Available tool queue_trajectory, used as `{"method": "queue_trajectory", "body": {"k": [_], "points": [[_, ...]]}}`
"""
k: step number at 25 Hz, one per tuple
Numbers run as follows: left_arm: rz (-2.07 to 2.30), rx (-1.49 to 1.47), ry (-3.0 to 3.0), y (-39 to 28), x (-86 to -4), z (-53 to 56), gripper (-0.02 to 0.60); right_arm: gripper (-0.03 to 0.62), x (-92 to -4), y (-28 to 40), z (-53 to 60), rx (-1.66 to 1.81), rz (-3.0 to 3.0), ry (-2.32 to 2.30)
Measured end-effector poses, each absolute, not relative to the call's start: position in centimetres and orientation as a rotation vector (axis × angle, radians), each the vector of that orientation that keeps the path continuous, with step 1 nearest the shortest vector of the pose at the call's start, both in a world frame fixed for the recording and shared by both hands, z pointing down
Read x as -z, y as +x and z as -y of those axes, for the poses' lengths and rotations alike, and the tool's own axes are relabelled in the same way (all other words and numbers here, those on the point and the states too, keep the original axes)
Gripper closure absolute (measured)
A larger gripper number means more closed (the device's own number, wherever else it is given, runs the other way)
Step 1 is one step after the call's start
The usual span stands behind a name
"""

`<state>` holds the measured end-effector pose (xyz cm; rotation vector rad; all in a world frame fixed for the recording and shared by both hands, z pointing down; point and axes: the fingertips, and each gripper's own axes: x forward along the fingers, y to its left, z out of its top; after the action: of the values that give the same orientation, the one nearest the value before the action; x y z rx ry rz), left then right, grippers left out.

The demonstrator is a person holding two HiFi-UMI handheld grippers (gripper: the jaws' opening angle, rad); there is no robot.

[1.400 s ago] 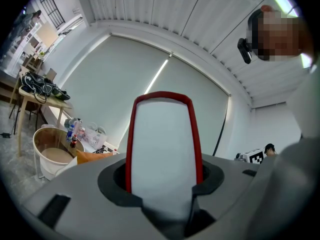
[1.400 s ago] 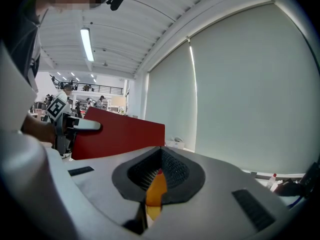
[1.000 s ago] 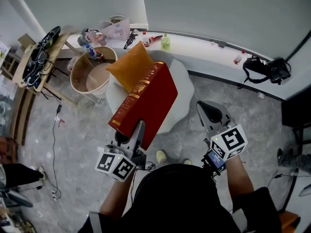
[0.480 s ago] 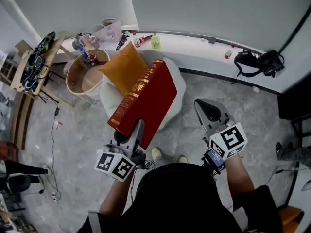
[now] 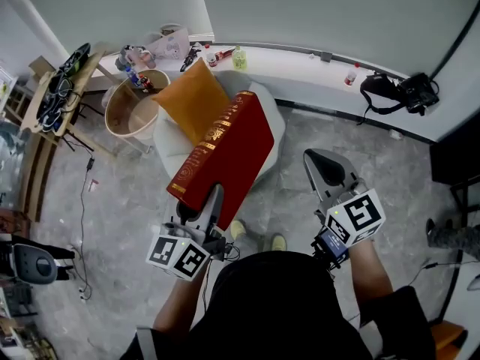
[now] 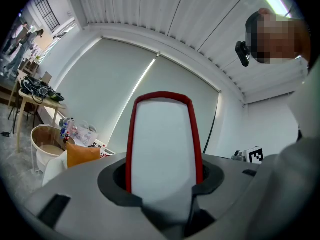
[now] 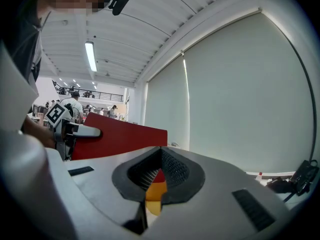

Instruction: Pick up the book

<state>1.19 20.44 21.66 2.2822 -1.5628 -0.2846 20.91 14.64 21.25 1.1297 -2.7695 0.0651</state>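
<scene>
White seat [image 5: 273, 123] lies below. Red book [image 5: 229, 152] is raised over it, tilted, near edge clamped between the half-spread jaws of the left gripper [image 5: 212, 201], held forward. Right gripper [image 5: 324, 169] is forward too, clear of the book, jaws together, empty.

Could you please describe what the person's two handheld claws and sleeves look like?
The left claw and right claw are pale grey wedge shapes with dark pads; each carries a white cube with black square markers. The person's sleeves are dark.
</scene>
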Motion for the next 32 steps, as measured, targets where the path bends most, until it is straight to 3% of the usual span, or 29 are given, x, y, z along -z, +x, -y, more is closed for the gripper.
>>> {"method": "queue_trajectory", "body": {"k": [13, 32], "points": [[1.567, 0.289, 2.272, 5.6, -22.6, -24.7, 0.342, 0.582, -22.0, 25.3, -18.4, -0.063, 2.781, 1.15], [1.612, 0.296, 2.27, 5.2, -21.9, -24.8, 0.342, 0.582, -21.9, 25.3, -18.1, -0.058, 2.803, 1.132]]}}
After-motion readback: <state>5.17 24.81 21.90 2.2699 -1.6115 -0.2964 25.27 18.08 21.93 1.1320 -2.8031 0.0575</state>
